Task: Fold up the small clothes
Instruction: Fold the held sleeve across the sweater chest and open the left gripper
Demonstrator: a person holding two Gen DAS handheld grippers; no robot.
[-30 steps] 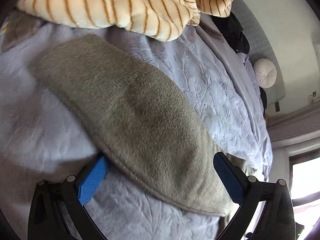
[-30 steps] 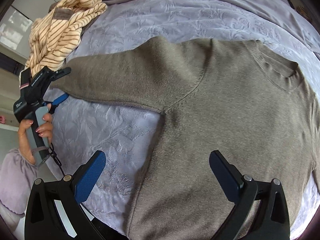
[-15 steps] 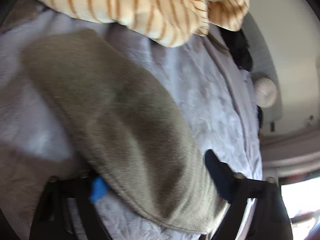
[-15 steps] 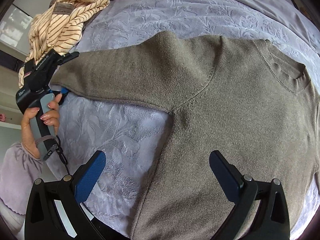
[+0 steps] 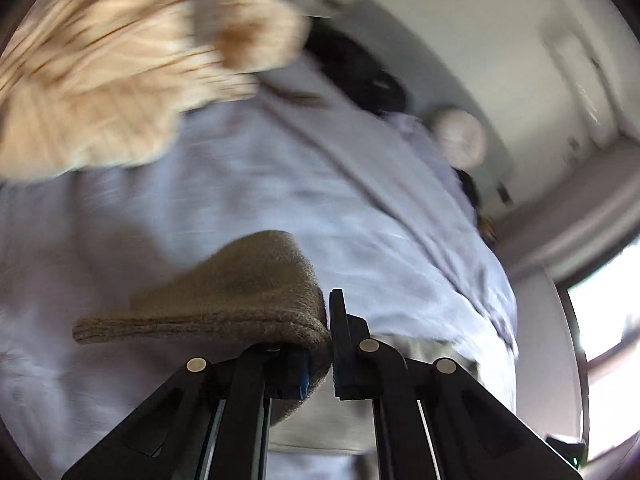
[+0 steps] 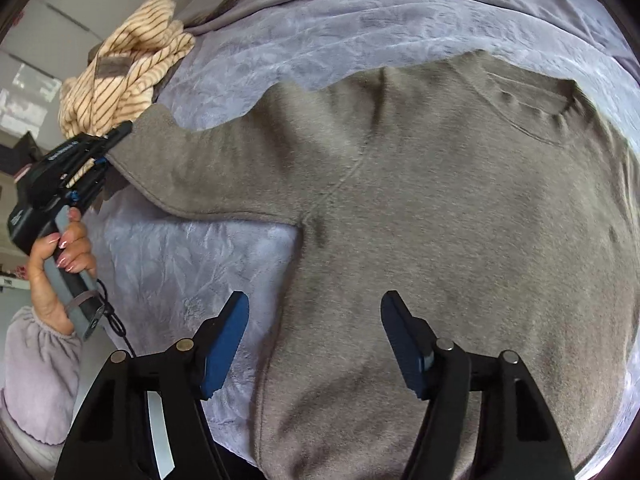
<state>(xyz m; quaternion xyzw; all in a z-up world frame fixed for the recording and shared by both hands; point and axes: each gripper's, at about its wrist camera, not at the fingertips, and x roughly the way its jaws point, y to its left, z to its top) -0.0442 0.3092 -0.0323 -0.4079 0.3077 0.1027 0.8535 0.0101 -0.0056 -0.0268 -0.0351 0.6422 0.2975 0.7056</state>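
We have a bed (image 6: 400, 40) under a lilac quilted cover, and spread across it, front up, the grey-brown sweater (image 6: 460, 220) that we are folding. Its body lies directly under the right tool (image 6: 316, 344), neckline at the far right, while its sleeve (image 6: 224, 176) runs as a long band out to the left, away from the body and toward the striped cream garment (image 6: 120, 76) heaped at the bed's far corner.

That long axis is what the fold turns on: the sleeve has to come back along its own length, rightward, onto the body. The left tool (image 5: 324, 344) sits at the outer end of that axis, so we judge it the one to carry the sleeve over.

It has just closed and is clamped tight on the cuff (image 5: 240, 304), whose ribbed edge is raised off the cover. The right tool's jaws have just been narrowing but stand apart, straddling the sweater's side edge below the armpit, with no pad pressing the knit as far as we can see.
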